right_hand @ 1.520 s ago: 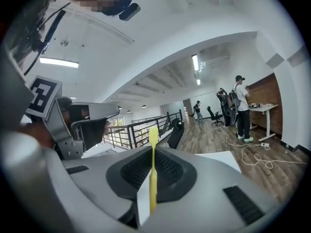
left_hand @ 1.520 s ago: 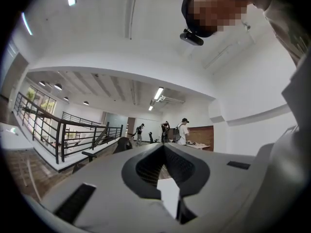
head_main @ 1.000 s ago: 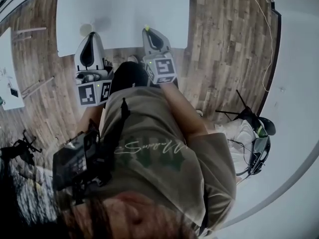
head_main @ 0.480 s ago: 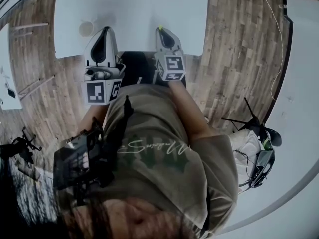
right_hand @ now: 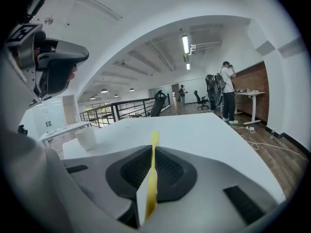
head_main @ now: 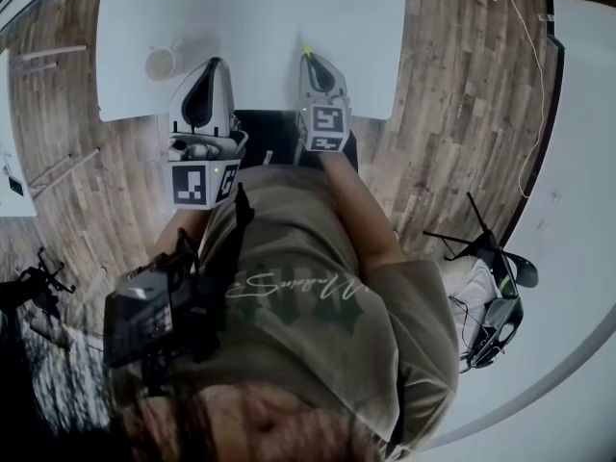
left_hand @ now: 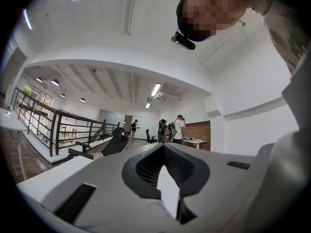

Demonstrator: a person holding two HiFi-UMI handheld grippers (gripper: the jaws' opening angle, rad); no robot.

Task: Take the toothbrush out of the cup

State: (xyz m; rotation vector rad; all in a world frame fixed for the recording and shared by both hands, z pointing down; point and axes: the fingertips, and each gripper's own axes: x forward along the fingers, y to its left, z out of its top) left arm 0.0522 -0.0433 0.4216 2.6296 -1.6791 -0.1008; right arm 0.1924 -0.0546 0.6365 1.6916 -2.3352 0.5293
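Note:
A yellow toothbrush (right_hand: pixel 152 178) stands clamped between the jaws of my right gripper (right_hand: pixel 151 149), its head pointing forward over the white table (right_hand: pixel 209 130). The jaws are opening, with the brush still between them. In the head view the right gripper (head_main: pixel 310 58) is over the table's near edge, the toothbrush (head_main: pixel 307 50) tip poking out in front. A white cup (head_main: pixel 160 63) stands on the table (head_main: pixel 260 8) to the left, with nothing showing inside it, and the same cup (right_hand: pixel 86 138) appears left of the brush. My left gripper (head_main: pixel 216 63) hangs just right of the cup; its jaws (left_hand: pixel 165 147) are shut with nothing between them.
A second white table (head_main: pixel 577 162) curves along the right. A black chair (head_main: pixel 486 234) and a thin cable (head_main: pixel 525 85) lie on the wooden floor between the tables. Far off are a black railing (right_hand: pixel 116 108) and people (right_hand: pixel 226 89) standing at a desk.
Both grippers have come down and forward over the table's near edge, the right still carrying the toothbrush. The cup now shows fully beside the left gripper.

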